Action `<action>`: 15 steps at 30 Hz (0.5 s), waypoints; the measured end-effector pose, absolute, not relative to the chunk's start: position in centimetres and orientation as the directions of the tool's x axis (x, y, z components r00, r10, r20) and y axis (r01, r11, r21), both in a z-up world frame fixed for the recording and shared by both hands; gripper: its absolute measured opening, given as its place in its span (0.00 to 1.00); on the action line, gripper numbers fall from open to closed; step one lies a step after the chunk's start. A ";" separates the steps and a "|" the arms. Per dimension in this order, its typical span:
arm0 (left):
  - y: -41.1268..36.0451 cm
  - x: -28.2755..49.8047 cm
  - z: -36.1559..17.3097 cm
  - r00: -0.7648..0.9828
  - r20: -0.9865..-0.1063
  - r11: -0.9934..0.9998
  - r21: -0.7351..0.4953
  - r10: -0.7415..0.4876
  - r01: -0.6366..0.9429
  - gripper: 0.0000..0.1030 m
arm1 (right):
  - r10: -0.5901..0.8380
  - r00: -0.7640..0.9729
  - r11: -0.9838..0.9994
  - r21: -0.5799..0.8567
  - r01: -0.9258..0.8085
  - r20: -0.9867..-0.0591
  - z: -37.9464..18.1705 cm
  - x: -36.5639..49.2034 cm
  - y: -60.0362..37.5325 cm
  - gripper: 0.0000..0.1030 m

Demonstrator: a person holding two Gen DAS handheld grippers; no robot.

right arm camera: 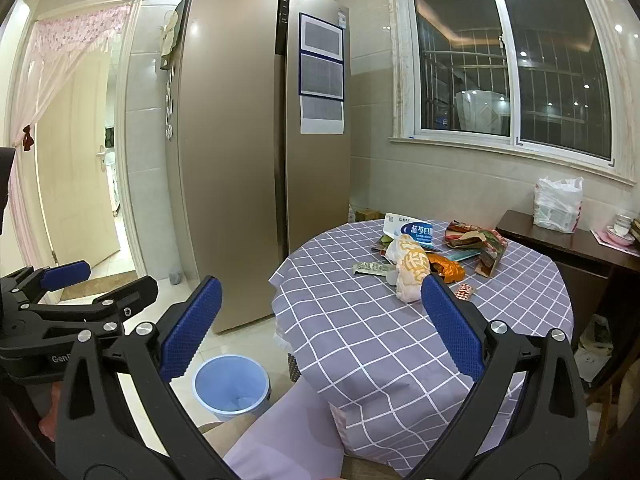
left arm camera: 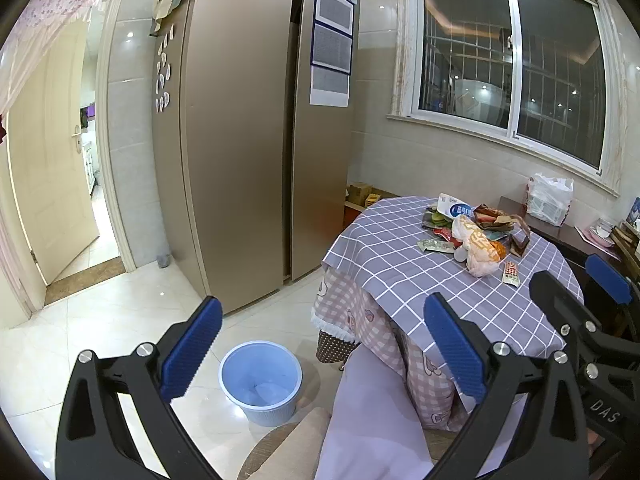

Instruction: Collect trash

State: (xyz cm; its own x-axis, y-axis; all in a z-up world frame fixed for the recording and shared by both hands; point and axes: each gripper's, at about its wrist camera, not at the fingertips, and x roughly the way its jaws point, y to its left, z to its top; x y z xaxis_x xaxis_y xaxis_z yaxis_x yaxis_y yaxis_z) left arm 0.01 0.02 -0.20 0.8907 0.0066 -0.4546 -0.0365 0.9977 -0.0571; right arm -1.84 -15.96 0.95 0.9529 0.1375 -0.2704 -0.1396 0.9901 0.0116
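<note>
Crumpled wrappers and packets heaped on the checked tablecloth; my left gripper and right gripper gape wide, empty. Light pieces may slip before reaching the blue plastic bin.

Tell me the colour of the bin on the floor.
The bin is light blue, clearest in the left wrist view.

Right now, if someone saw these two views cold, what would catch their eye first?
Most likely the pile of trash, wrappers, a crumpled bag and a blue-and-white box, heaped on the far side of the round table with its grey checked cloth. Next, the empty blue bin on the tiled floor left of the table, before the tall bronze fridge. Both the left gripper and right gripper are open and hold nothing.
</note>
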 end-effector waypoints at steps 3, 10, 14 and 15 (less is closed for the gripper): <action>0.1 0.0 -0.2 0.891 -0.453 0.998 -0.057 0.006 -0.036 0.96 | 0.138 0.953 0.990 0.010 -0.140 -0.271 0.9 -1.8 -16.0 0.95; 0.1 -0.1 -0.2 0.890 -0.455 0.998 -0.056 0.006 -0.035 0.96 | 0.140 0.952 0.990 0.011 -0.142 -0.271 0.9 -1.8 -15.9 0.95; 0.1 -0.1 -0.2 0.890 -0.456 0.998 -0.054 0.007 -0.035 0.96 | 0.138 0.952 0.990 0.012 -0.140 -0.274 0.8 -1.8 -15.9 0.95; 0.1 -0.1 -0.2 0.890 -0.456 0.998 -0.054 0.006 -0.035 0.96 | 0.138 0.952 0.990 0.011 -0.141 -0.274 0.8 -1.8 -15.9 0.95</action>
